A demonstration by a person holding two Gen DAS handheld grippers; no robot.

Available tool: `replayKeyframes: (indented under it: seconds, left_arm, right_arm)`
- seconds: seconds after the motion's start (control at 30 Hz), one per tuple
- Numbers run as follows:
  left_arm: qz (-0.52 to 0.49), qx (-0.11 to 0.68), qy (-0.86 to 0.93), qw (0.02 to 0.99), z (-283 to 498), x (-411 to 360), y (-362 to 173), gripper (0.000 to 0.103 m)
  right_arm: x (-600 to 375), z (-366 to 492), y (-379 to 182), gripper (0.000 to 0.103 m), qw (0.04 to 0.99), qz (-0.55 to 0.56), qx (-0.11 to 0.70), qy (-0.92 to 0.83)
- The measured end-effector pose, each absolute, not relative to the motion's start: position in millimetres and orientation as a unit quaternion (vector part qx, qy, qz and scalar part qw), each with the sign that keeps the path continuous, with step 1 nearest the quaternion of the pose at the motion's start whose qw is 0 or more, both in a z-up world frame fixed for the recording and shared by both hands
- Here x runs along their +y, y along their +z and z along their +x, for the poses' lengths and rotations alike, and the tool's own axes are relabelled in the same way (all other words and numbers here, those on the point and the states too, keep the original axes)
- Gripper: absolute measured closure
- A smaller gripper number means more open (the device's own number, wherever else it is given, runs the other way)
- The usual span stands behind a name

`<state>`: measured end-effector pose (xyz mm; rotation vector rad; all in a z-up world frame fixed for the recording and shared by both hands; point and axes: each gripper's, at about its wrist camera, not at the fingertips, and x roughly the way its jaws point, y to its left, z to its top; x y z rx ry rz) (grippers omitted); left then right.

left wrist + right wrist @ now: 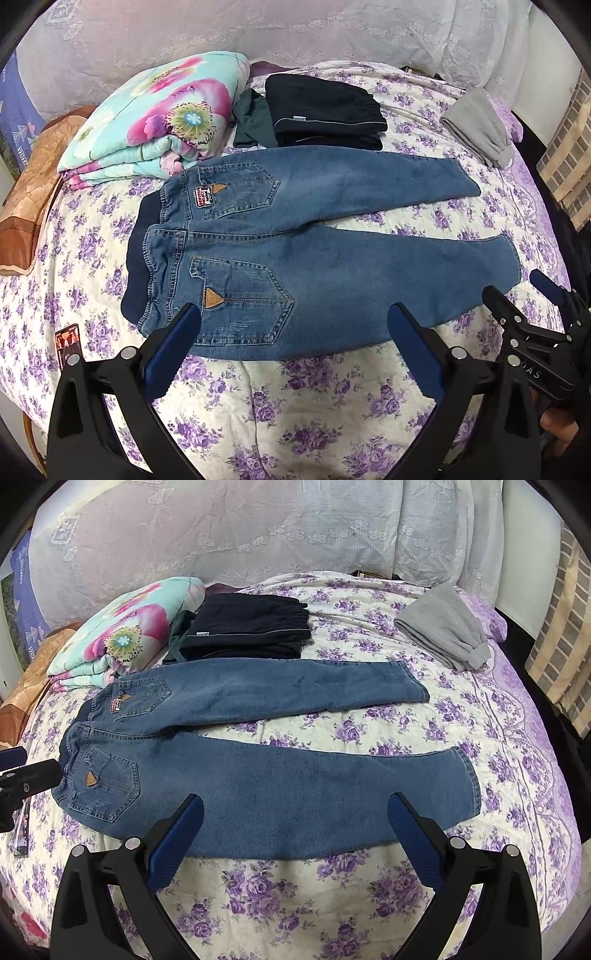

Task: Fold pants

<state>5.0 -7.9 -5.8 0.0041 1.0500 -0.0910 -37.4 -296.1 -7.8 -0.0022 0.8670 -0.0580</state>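
A pair of blue jeans (pixel 314 266) lies flat, back side up, on the flowered bed, waistband to the left and both legs spread to the right; it also shows in the right wrist view (pixel 295 786). My left gripper (pixel 293 314) is open and empty, just above the near edge of the jeans by the near back pocket. My right gripper (pixel 295 805) is open and empty, over the near leg's lower edge. The right gripper also shows in the left wrist view (pixel 517 295) by the near leg's hem. The left gripper shows in the right wrist view (pixel 22 764) by the waistband.
A folded floral quilt (pixel 155 118) lies at the back left. Folded dark pants (pixel 321 110) and a dark green garment (pixel 255 122) lie behind the jeans. Folded grey pants (pixel 476 125) lie at the back right. A lace-covered headboard (pixel 258 33) is behind. A small card (pixel 68 343) lies at the left.
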Motion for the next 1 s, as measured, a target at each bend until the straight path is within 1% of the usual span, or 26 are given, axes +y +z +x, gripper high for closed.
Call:
replayKeyframes:
  seconds: [0.67, 0.9, 1.0]
  left_arm:
    - [-0.001, 0.509, -0.072, 0.858, 13.3, -6.1, -14.1, 0.005]
    - [-0.009, 0.52, -0.093, 0.849, 21.1, 0.7, -29.7, 0.005]
    - [-0.01, 0.528, -0.098, 0.843, 25.0, 4.3, -41.8, 0.005]
  right_arm:
    - [-294.8, -48.8, -9.1, 0.003, 0.901, -0.001, 0.428, -0.067]
    - [-300.9, -66.4, -13.8, 0.003, 0.896, 0.008, 0.43, -0.109]
    - [-316.4, -74.7, -22.3, 0.003, 0.892, 0.03, 0.43, -0.138]
